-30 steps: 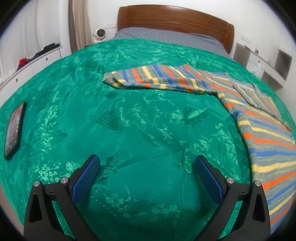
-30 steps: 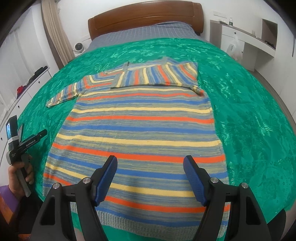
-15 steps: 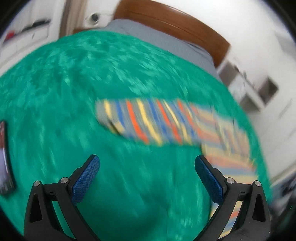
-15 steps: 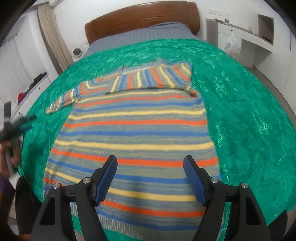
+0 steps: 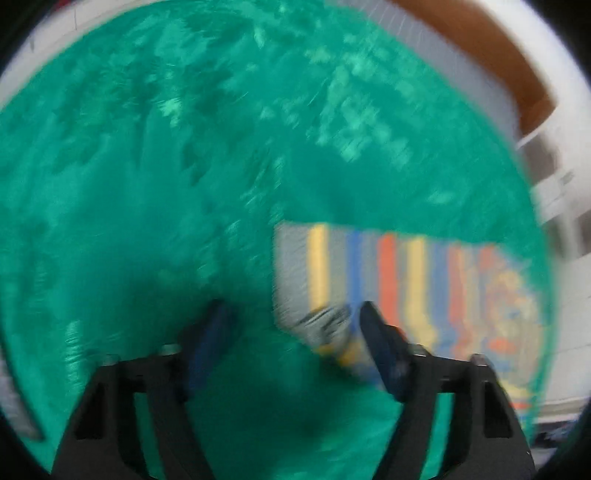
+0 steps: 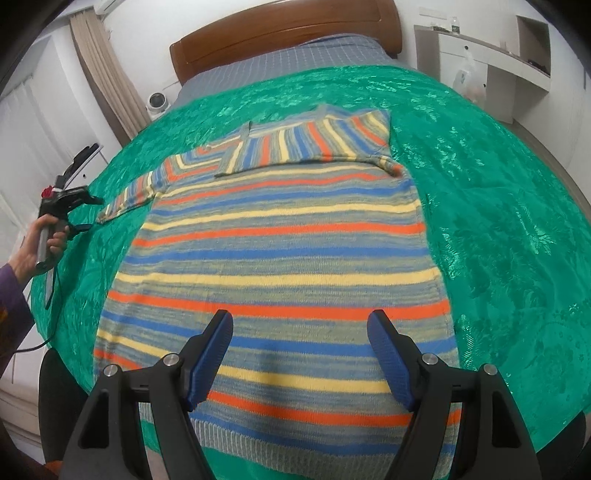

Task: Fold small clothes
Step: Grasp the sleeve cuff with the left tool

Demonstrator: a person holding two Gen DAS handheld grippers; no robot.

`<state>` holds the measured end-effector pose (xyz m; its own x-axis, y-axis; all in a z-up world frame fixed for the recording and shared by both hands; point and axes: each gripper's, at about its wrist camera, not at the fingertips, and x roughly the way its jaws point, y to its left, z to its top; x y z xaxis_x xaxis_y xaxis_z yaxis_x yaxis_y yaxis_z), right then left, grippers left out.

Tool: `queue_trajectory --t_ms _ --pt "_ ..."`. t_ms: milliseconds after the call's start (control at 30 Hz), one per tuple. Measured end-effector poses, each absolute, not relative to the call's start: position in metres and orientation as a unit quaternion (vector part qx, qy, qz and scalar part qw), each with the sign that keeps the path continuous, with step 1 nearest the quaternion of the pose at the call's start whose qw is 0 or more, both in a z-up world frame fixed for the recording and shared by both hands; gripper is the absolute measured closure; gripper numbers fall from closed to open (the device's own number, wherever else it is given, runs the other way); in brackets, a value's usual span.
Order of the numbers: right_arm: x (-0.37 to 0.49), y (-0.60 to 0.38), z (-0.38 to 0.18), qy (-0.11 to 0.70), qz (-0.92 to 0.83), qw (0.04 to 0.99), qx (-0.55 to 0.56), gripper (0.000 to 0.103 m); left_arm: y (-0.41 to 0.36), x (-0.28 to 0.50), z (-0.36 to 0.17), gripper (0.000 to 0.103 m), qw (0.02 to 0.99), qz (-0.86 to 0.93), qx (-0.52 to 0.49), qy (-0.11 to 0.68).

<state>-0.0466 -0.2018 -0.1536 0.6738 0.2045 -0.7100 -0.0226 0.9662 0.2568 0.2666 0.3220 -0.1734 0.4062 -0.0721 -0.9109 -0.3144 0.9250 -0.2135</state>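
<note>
A striped knit sweater [image 6: 280, 236] in grey, blue, yellow and orange lies flat on the green bedspread [image 6: 498, 206]. One sleeve is folded across its chest; the other sleeve [image 6: 129, 195] stretches out to the left. My right gripper [image 6: 299, 350] is open and empty above the sweater's hem. My left gripper [image 5: 295, 332] is open, low over the bedspread, with the sleeve's cuff end [image 5: 317, 288] just ahead between its fingers; this view is blurred. The left gripper also shows in the right wrist view [image 6: 79, 212], held in a hand beside the cuff.
A wooden headboard [image 6: 284, 33] and grey sheet [image 6: 280, 70] are at the far end. A white shelf unit [image 6: 491, 70] stands at the right, curtains [image 6: 99, 70] and a white cabinet at the left. A small round white camera [image 6: 158, 101] sits near the headboard.
My left gripper has swung forward and to the right, down toward the outstretched sleeve's cuff; its view is now blurred. My right gripper has held almost still over the hem.
</note>
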Motion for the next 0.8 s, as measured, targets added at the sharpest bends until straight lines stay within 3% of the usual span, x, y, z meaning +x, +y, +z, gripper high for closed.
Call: queue_trajectory --t_ms 33,200,267,333,433,467,567,633,667,800 --pt "-0.047 -0.202 -0.154 0.399 0.063 0.908 0.114 0.028 0.321 0.263 -0.172 0.057 0.819 0.082 -0.163 0.544" --pt "-0.053 -0.205 -0.152 0.395 0.061 0.91 0.112 0.028 0.342 0.224 -0.142 0.061 0.834 0.099 -0.14 0.524" --pt "-0.053 -0.203 -0.151 0.394 0.063 0.911 0.107 0.028 0.351 0.219 -0.134 0.049 0.841 0.079 -0.161 0.511" --pt "-0.052 -0.2 -0.151 0.394 0.067 0.911 0.101 0.028 0.352 0.221 -0.132 0.026 0.844 0.058 -0.185 0.5" --pt "-0.05 -0.195 -0.149 0.393 0.073 0.91 0.107 0.028 0.334 0.242 -0.138 0.027 0.842 0.049 -0.194 0.502" --pt "-0.051 -0.193 -0.148 0.392 0.076 0.91 0.109 0.028 0.325 0.249 -0.146 0.029 0.836 0.048 -0.195 0.511" --pt "-0.054 -0.187 -0.147 0.393 0.081 0.91 0.102 0.028 0.303 0.263 -0.167 0.051 0.814 0.056 -0.193 0.546" --pt "-0.057 -0.184 -0.147 0.395 0.081 0.911 0.092 0.028 0.295 0.261 -0.173 0.09 0.809 0.076 -0.178 0.555" --pt "-0.059 -0.184 -0.147 0.395 0.081 0.911 0.088 0.028 0.294 0.257 -0.174 0.098 0.809 0.077 -0.176 0.555" --pt "-0.064 -0.188 -0.144 0.387 0.075 0.915 0.085 0.028 0.311 0.242 -0.17 0.099 0.811 0.059 -0.191 0.549"
